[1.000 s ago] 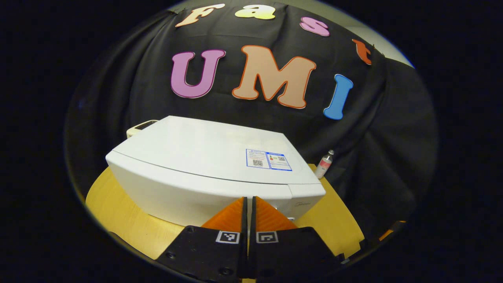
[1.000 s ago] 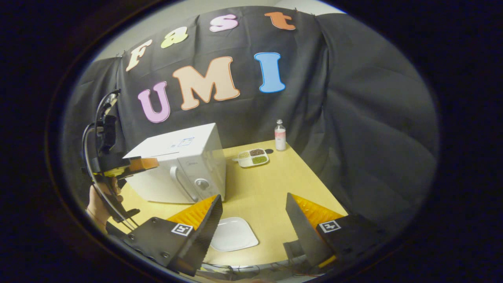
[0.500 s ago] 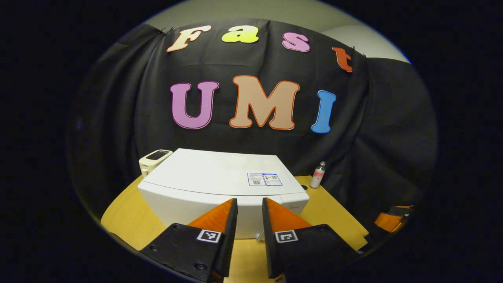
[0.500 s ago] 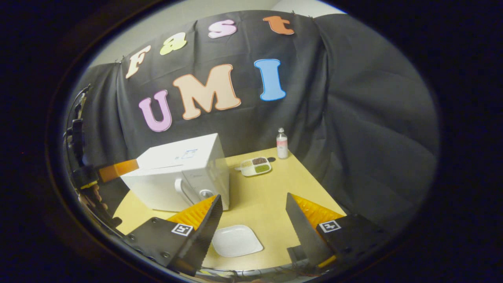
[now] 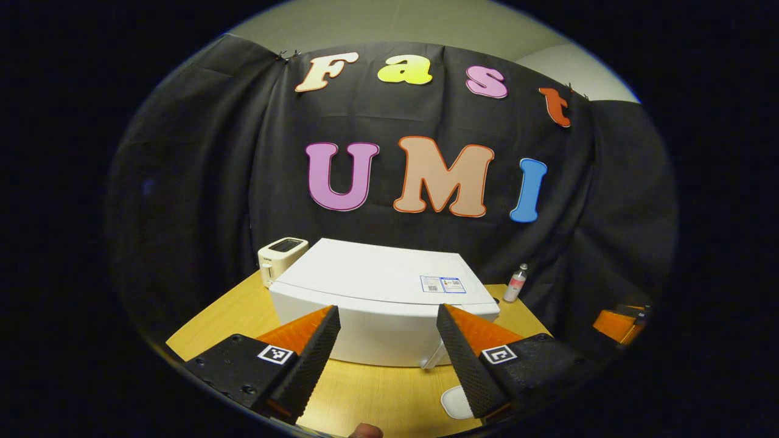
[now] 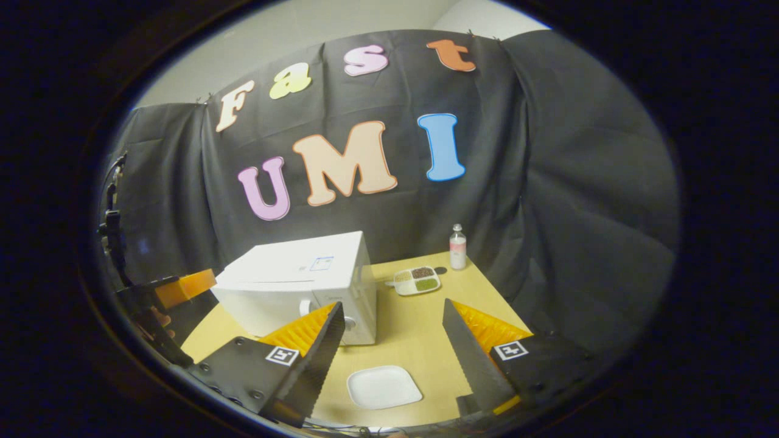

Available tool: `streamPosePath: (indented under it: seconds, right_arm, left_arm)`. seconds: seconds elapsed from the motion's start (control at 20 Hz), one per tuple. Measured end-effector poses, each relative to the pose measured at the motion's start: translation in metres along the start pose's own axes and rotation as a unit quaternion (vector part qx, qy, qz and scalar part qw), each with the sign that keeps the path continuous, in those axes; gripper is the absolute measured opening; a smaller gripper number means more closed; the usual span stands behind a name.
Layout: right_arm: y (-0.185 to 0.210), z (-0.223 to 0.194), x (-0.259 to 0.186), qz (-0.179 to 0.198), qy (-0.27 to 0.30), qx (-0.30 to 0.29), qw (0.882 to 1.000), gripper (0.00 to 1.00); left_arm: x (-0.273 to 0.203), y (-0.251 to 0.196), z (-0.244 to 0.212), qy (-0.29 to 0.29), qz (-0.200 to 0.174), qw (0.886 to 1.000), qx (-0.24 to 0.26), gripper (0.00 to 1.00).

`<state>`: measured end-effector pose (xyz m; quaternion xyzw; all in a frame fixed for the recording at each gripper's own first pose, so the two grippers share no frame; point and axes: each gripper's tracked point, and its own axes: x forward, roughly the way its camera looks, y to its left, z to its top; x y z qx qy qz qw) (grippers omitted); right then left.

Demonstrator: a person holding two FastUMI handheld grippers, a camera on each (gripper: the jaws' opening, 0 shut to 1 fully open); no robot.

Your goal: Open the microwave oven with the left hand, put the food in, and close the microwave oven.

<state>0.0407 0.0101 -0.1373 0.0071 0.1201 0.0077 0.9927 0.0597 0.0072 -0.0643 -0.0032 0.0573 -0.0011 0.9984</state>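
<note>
both jaws gape wide, empty: left gripper (image 5: 385, 350), right gripper (image 6: 392, 344). 1 shut microwave (image 6: 304, 280), long axis sideways, door facing the grippers; 1 plate (image 6: 384, 387).

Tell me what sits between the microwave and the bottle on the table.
In the right gripper view, a divided tray of food lies between the microwave and the bottle, on the table.

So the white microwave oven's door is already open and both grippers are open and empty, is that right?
Not quite: the white microwave oven's door is shut, as the right gripper view shows. The left gripper and right gripper are indeed open and empty.
</note>
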Motion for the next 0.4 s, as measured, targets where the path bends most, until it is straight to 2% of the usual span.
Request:
streamPosePath:
  seconds: [0.15, 0.2, 0.25, 0.4]
  right_arm:
    - [0.016, 0.015, 0.000, 0.021, -0.012, -0.007, 1.000, 0.91]
    - [0.021, 0.020, 0.001, 0.027, -0.016, -0.008, 0.999, 0.91]
    - [0.025, 0.026, 0.001, 0.033, -0.020, -0.008, 0.999, 0.91]
    - [0.037, 0.038, 0.000, 0.047, -0.031, -0.009, 0.998, 0.92]
  left_arm:
    - [-0.007, 0.017, 0.011, -0.011, 0.020, 1.000, 0.008, 0.96]
    - [-0.008, 0.021, 0.012, -0.011, 0.024, 1.000, 0.012, 0.94]
    - [-0.010, 0.026, 0.015, -0.012, 0.030, 0.999, 0.017, 0.96]
    - [-0.015, 0.033, 0.019, -0.015, 0.037, 0.999, 0.021, 0.96]
